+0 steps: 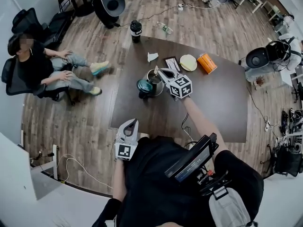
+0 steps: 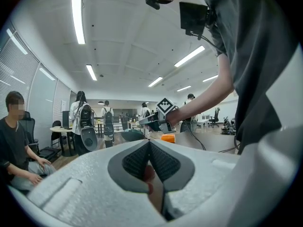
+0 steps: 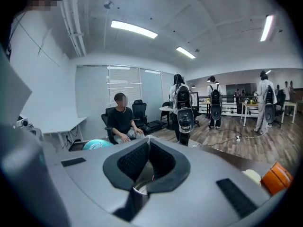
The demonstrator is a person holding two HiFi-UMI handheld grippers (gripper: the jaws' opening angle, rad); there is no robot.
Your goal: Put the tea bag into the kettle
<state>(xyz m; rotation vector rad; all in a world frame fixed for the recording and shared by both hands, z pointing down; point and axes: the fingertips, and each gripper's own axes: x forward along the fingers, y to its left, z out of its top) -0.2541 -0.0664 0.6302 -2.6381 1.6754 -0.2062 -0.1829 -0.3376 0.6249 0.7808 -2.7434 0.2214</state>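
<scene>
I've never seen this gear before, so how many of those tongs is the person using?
2. The left tongs are by the person's body, at the table's near edge. The right tongs reach over the kettle. None look hidden.

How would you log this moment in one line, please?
right gripper: shut, over kettle; left gripper: shut, at table edge; tea bag: not discernible

Black short-sleeved shirt
</scene>
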